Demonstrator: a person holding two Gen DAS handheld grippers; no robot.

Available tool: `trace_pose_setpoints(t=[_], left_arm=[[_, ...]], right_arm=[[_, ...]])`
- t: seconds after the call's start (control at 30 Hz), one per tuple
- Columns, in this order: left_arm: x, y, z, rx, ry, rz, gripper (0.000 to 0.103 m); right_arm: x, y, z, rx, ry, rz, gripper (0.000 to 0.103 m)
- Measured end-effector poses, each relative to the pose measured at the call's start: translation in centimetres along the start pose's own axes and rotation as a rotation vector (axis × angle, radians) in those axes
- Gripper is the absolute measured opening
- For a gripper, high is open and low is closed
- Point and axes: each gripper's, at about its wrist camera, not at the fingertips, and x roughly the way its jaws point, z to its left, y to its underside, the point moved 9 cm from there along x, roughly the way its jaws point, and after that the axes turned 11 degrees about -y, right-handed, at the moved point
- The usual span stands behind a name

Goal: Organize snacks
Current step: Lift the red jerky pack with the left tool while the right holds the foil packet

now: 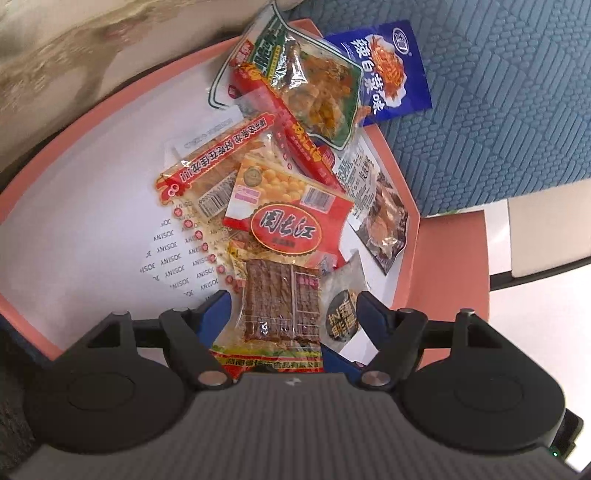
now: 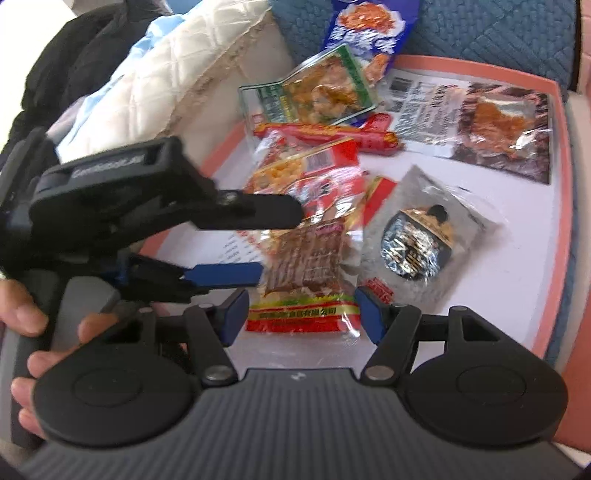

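— Where's the brown snack packet (image 1: 279,304)?
— Near the tray's (image 1: 110,122) front edge — between the left gripper's (image 1: 291,314) spread fingers, unpinched.
— And the right gripper (image 2: 301,314)?
— Spread too, straddling the packet's lower end.

**Hidden and cut-off parts of the snack pile**

The lower end of the brown strip packet (image 1: 277,308) is covered by the gripper body in the left wrist view. The small print on the white label (image 1: 207,127) is too small to be read. The blue packet (image 2: 373,33) is cut off by the top edge in the right wrist view, where the red corn packet (image 2: 314,173) is blurred.
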Motion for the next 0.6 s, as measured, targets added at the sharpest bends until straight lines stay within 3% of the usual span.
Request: trace_pose_setpoints(t=[0.4, 0.5, 0.6], left_arm=[[0.8, -0.2, -1.3, 0.166, -0.073, 0.087, 0.078], [0.9, 0.0, -1.6, 0.200, -0.092, 0.082, 0.078], [1.0, 0.2, -1.7, 0.242, -0.096, 0.076, 0.075]], right_arm=[[-0.8, -0.6, 1.9, -0.082, -0.064, -0.013, 0.066], [-0.8, -0.6, 2.5, -0.085, -0.104, -0.004, 0.058], [-0.5, -0.6, 2.7, -0.109, -0.065, 0.022, 0.058]])
